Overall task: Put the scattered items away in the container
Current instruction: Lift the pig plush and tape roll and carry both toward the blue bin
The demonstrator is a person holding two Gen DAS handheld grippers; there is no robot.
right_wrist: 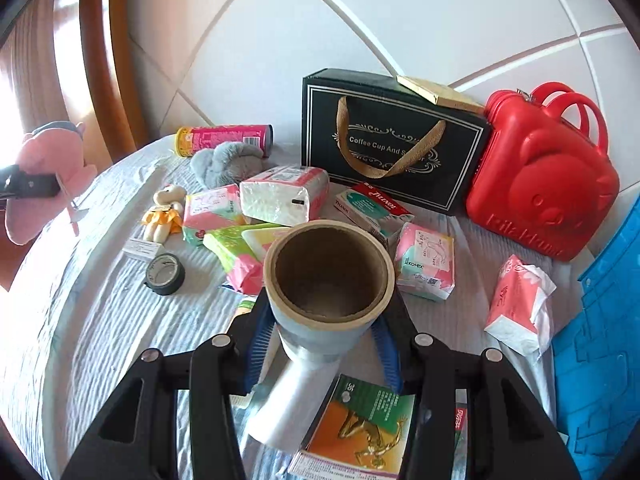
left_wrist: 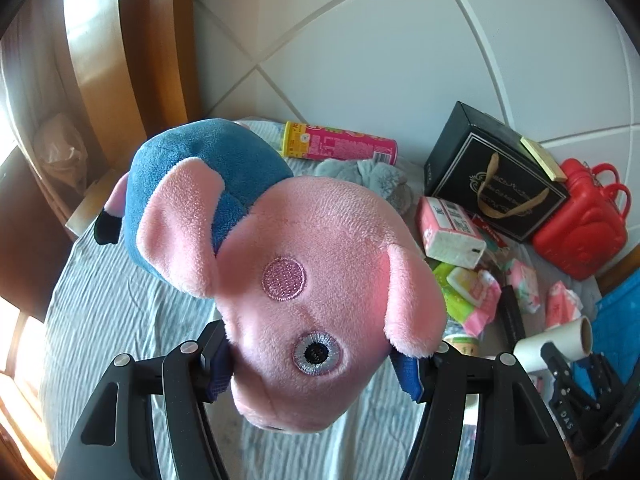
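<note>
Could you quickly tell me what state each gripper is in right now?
Left gripper: closed on the pink pig plush.
Right gripper: closed on the roll of clear film.

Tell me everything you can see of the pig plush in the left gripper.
The pig plush is soft pink pile with a blue body, floppy ears, a stitched cheek patch and one embroidered eye showing. Its head is pinched between the blue-padded fingers of the left gripper, snout toward the camera, body hanging beyond above the striped bedspread. The right wrist view shows it small at far left.
</note>
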